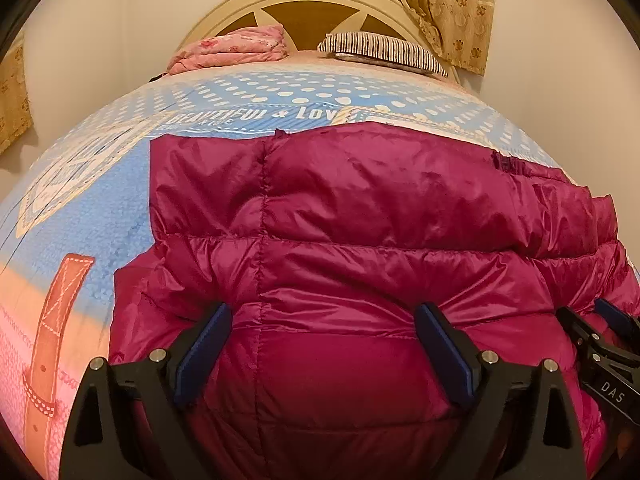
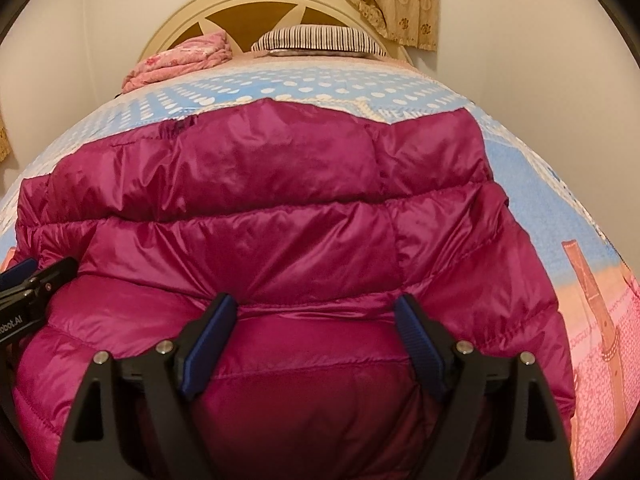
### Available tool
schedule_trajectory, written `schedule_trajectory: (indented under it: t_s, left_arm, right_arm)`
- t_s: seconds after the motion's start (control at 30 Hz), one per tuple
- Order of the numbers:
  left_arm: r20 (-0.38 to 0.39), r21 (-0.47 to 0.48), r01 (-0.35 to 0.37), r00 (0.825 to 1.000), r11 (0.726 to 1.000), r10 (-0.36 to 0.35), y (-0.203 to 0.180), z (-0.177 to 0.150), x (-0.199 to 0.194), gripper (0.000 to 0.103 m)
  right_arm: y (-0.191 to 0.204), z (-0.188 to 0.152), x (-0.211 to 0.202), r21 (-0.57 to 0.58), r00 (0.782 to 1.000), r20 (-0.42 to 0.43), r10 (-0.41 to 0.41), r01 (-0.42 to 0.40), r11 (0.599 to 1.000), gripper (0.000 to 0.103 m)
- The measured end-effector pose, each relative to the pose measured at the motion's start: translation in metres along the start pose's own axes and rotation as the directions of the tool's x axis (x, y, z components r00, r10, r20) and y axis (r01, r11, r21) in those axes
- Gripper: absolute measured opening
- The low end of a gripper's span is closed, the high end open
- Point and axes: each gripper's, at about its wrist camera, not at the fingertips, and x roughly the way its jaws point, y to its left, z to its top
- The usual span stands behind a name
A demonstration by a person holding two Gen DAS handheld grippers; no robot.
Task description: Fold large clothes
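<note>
A magenta quilted down jacket (image 1: 360, 208) lies folded on the bed, also filling the right wrist view (image 2: 280, 200). My left gripper (image 1: 324, 312) is open, its blue-padded fingers spread over the jacket's near part, the fabric bulging between them. My right gripper (image 2: 316, 304) is open in the same way over the jacket's near right part. The right gripper shows at the right edge of the left wrist view (image 1: 600, 332). The left gripper shows at the left edge of the right wrist view (image 2: 32, 280).
The bed has a blue, pink and orange printed sheet (image 1: 80, 208). A folded pink blanket (image 1: 232, 50) and a striped pillow (image 1: 384, 50) lie by the cream headboard (image 1: 304, 4). A patterned curtain (image 1: 440, 0) hangs at the back right.
</note>
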Motion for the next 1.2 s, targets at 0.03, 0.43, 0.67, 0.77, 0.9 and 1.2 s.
schedule_trajectory:
  t_s: [0.03, 0.43, 0.67, 0.77, 0.9, 1.2]
  left_arm:
    - [-0.002, 0.002, 0.0, 1.0, 1.0, 0.0, 0.0, 0.0, 0.0, 0.096]
    - [-0.032, 0.034, 0.0, 0.999, 0.999, 0.001, -0.005, 0.002, 0.0, 0.098]
    - [0.069, -0.082, 0.099, 0.993, 0.992, -0.093, 0.047, -0.011, -0.087, 0.098]
    - [0.037, -0.117, 0.083, 0.996, 0.99, -0.079, 0.074, -0.038, -0.104, 0.098]
    - [0.009, -0.236, 0.117, 0.993, 0.965, -0.119, 0.104, -0.066, -0.108, 0.098]
    - [0.001, -0.333, 0.198, 0.978, 0.922, -0.209, 0.091, -0.085, -0.093, 0.098]
  right_arm:
    - [0.0, 0.0, 0.001, -0.001, 1.0, -0.003, -0.001, 0.001, 1.0, 0.085]
    - [0.001, 0.004, 0.009, -0.011, 1.0, -0.019, -0.008, 0.008, 1.0, 0.086]
    - [0.0, 0.003, 0.011, -0.014, 1.0, -0.028, -0.009, 0.009, 1.0, 0.086]
    - [0.0, 0.003, 0.001, -0.028, 1.0, -0.018, -0.019, 0.018, 0.999, 0.086]
    - [0.009, -0.003, -0.044, -0.026, 0.998, 0.057, 0.012, -0.011, 1.0, 0.087]
    - [0.059, -0.033, -0.06, -0.189, 0.998, 0.067, -0.021, 0.033, 0.981, 0.093]
